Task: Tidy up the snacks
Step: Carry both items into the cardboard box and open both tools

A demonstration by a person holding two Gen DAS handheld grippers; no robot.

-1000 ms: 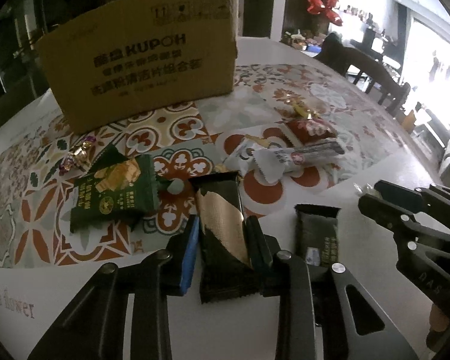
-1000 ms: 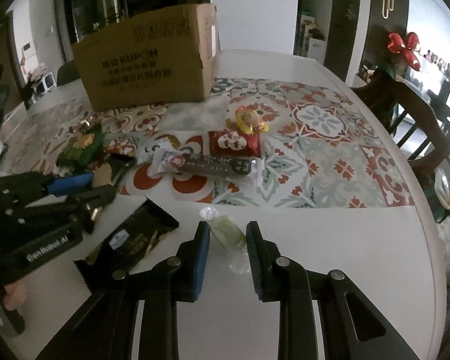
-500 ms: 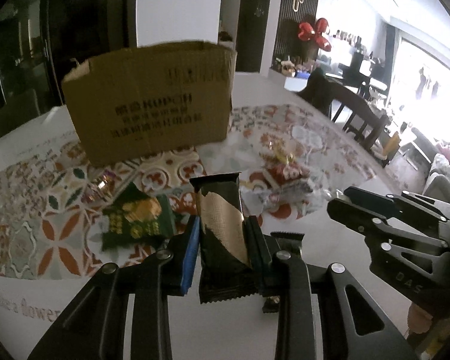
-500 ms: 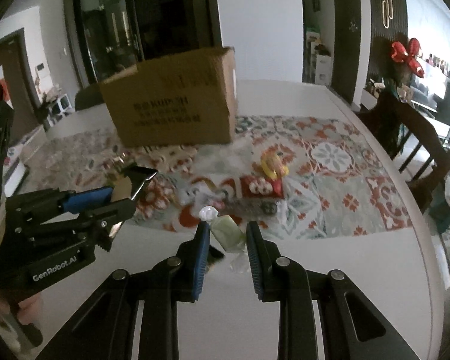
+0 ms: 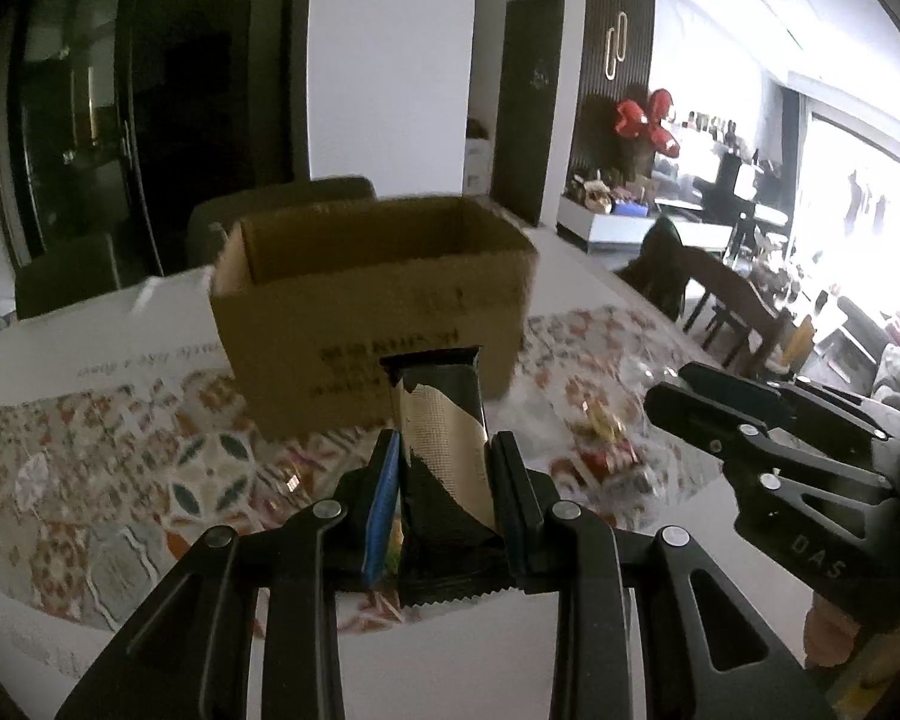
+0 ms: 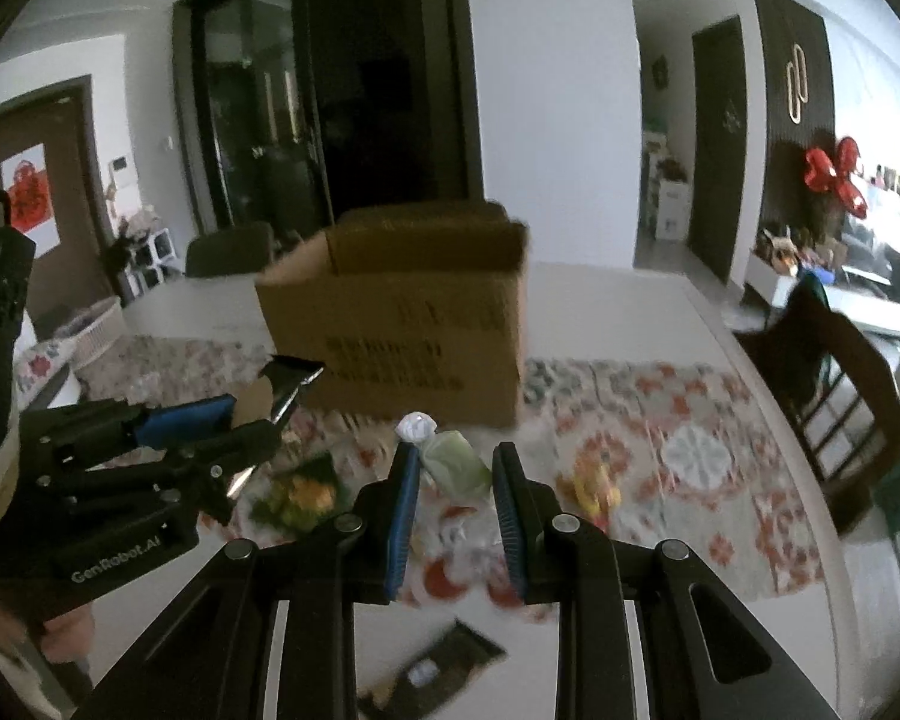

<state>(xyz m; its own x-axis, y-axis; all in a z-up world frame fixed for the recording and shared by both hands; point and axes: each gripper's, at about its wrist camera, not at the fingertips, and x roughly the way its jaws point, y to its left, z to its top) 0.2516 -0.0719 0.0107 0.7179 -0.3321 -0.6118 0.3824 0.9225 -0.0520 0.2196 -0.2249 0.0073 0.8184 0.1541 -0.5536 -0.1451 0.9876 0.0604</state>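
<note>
Snack bar [image 5: 444,456] clamped in left tongs [image 5: 444,498], green candy [image 6: 455,463] pinched in right tongs [image 6: 455,501], open cardboard box [image 5: 372,306] ahead

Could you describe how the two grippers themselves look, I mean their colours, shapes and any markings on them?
Both are black plastic tools with two long fingers, open triangular cut-outs in the frame and silver rivets at the joints. On the left gripper and the right gripper a ribbed blue pad lines one finger, a black one the other. White lettering reads "GenRobot.AI" on the left body and "DAS" on the right. No cables or sleeves are visible.
</note>
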